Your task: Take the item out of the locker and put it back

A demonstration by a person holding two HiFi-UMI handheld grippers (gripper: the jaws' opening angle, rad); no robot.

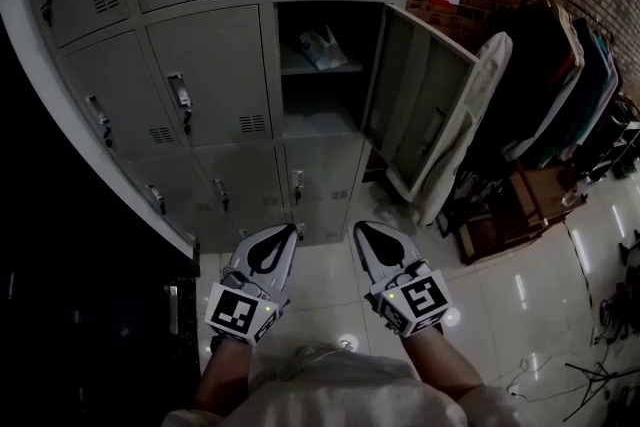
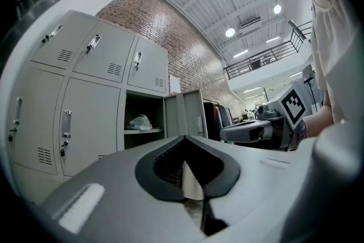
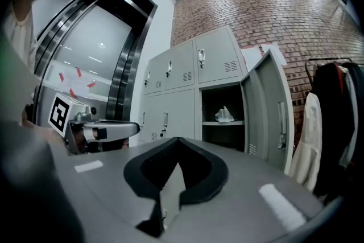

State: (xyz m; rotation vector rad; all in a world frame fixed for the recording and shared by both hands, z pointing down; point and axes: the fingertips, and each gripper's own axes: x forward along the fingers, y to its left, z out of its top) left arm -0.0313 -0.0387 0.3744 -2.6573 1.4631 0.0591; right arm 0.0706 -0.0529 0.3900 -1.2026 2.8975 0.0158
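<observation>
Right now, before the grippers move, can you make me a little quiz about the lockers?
1. Fill in the word: the fingers of the left gripper and the right gripper are both ____, with nothing between them.
2. True or false: the locker door is closed.
3. Where is the plastic bag?
A. held by the left gripper
B. on the shelf inside the locker
C. hanging on the locker door

Key: 1 shut; 2 false, it is swung wide open; 3 B.
</observation>
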